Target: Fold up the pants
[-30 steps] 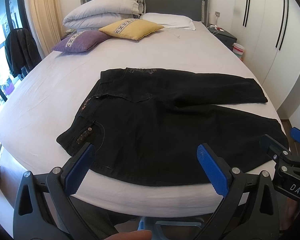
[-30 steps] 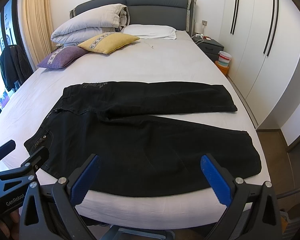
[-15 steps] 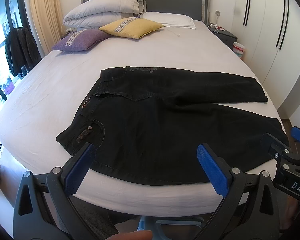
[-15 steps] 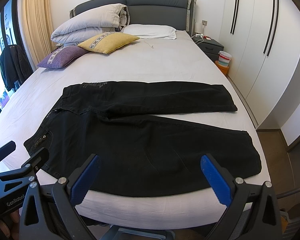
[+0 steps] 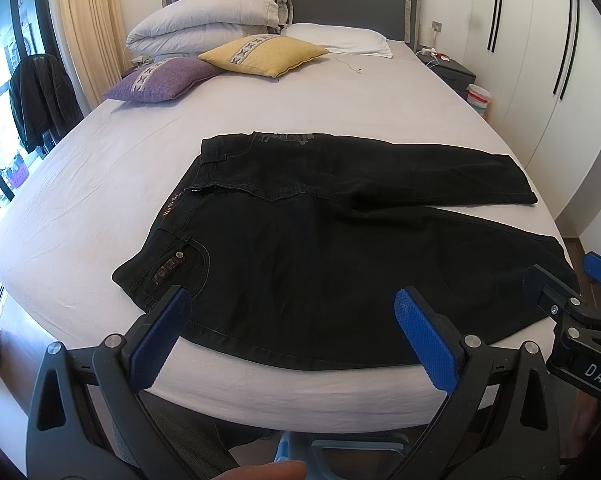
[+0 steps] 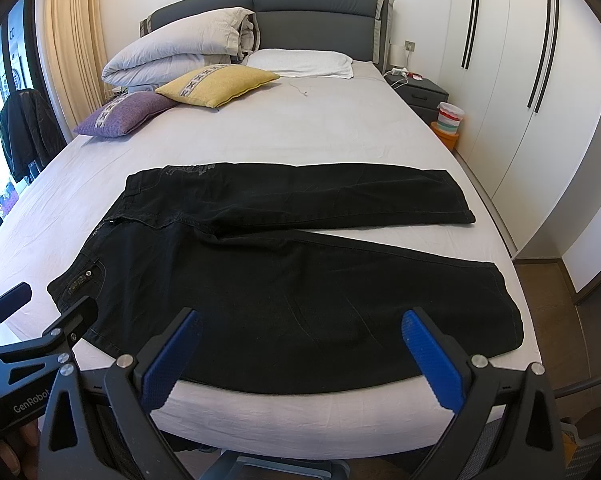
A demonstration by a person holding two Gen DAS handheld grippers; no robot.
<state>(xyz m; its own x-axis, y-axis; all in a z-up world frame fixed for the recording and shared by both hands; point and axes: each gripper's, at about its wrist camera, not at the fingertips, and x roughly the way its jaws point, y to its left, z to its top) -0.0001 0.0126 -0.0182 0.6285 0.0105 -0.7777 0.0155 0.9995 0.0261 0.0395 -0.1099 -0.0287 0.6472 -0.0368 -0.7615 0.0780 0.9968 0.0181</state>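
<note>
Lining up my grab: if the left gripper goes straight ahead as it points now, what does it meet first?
Most likely the black pants, around the near leg below the waistband, assuming it angles down toward the bed. Nothing stands between.

Setting was a home bedroom. A wide bed [image 6: 340, 136] with a grey sheet filled the room, backed by a padded grey headboard [image 6: 312, 12]. At the bed's head end lay a folded duvet [image 6: 180, 56], a white pillow [image 6: 300, 62], a yellow cushion [image 6: 216, 84] and a purple cushion [image 6: 120, 114]. A nightstand [image 6: 418, 90] stood at the bed's far right corner. White wardrobe doors [image 6: 512, 92] lined the right wall. A curtain [image 6: 74, 40] hung at the window on the left, with a dark jacket [image 6: 26, 132] hanging beside it.
</note>
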